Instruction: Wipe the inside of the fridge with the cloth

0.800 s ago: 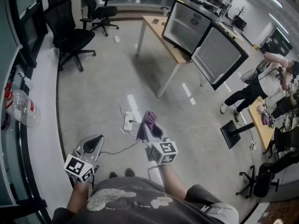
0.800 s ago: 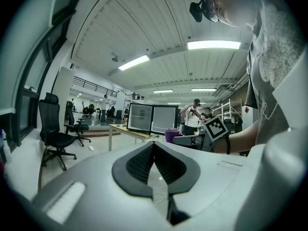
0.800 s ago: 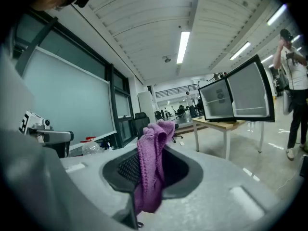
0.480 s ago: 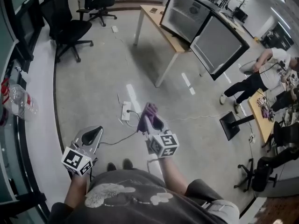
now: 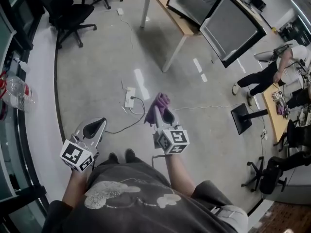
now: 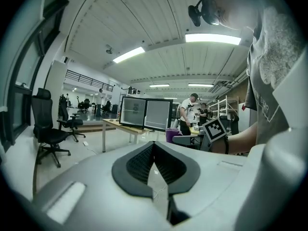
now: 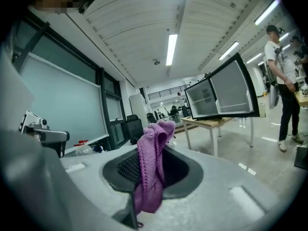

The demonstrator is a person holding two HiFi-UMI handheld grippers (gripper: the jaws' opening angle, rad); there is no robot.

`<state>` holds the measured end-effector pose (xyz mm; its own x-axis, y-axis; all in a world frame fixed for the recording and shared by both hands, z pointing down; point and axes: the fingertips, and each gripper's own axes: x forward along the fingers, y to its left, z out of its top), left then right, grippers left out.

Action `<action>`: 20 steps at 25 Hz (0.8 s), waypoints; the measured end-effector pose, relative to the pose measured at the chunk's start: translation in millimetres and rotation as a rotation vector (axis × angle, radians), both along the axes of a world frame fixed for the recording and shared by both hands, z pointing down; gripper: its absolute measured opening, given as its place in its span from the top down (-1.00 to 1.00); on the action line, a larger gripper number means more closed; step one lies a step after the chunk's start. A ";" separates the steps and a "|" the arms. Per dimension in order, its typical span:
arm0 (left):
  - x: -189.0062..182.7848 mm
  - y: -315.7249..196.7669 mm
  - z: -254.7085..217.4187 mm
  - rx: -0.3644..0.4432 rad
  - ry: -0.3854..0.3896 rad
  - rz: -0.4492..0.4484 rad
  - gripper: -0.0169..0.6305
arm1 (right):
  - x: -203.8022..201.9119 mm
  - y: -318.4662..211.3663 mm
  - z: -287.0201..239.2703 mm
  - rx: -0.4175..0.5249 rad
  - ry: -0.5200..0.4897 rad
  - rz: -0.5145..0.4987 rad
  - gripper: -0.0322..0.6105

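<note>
While the person stands on the open floor, well apart from the fridge (image 5: 194, 4), the right gripper (image 5: 163, 113) is clamped on a purple cloth (image 5: 156, 107). Seen from the right gripper view, the cloth (image 7: 151, 170) is pinched between the two dark pads, with one bunched end poking up past the tips and the other hanging down towards the camera.

The left gripper (image 5: 94, 128) is held lower and to the left, near the person's body. Its own view shows the jaws meeting at the tips with nothing between them, only bare floor visible through the narrow gap behind.

The fridge sits on a wooden table (image 5: 165, 6) at the far side of the room. Its door (image 5: 232, 30) is swung wide open, and the right gripper view shows pale shelves inside.

A white power strip (image 5: 129, 97) lies on the floor just ahead of the grippers, with a cable trailing from it. Black office chairs (image 5: 68, 13) stand to the left, and a clear bottle (image 5: 18, 93) lies on the window ledge. Another person (image 5: 269, 76) stands at the right.
</note>
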<state>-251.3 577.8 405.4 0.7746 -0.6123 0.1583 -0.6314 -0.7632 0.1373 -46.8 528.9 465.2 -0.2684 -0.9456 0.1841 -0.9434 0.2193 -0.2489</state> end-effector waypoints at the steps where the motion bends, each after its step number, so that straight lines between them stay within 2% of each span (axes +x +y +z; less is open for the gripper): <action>1: 2.0 -1.3 -0.8 0.003 0.002 -0.008 0.90 | 4.6 -2.4 1.3 -0.002 -0.003 0.004 0.65; 5: -0.1 -11.2 -4.8 0.007 -0.006 -0.052 0.90 | 15.5 -15.3 3.7 -0.010 -0.017 0.012 0.65; 8: -11.5 -21.9 -6.7 0.013 -0.017 -0.094 0.90 | 9.0 -26.5 1.7 -0.003 -0.005 -0.023 0.65; 13: -45.0 -43.4 3.2 0.011 0.002 -0.148 0.90 | -22.0 -51.5 8.2 -0.006 0.021 -0.063 0.65; 20: -99.2 -119.2 26.2 -0.006 0.021 -0.131 0.90 | -76.1 -119.2 20.9 -0.043 0.060 -0.064 0.65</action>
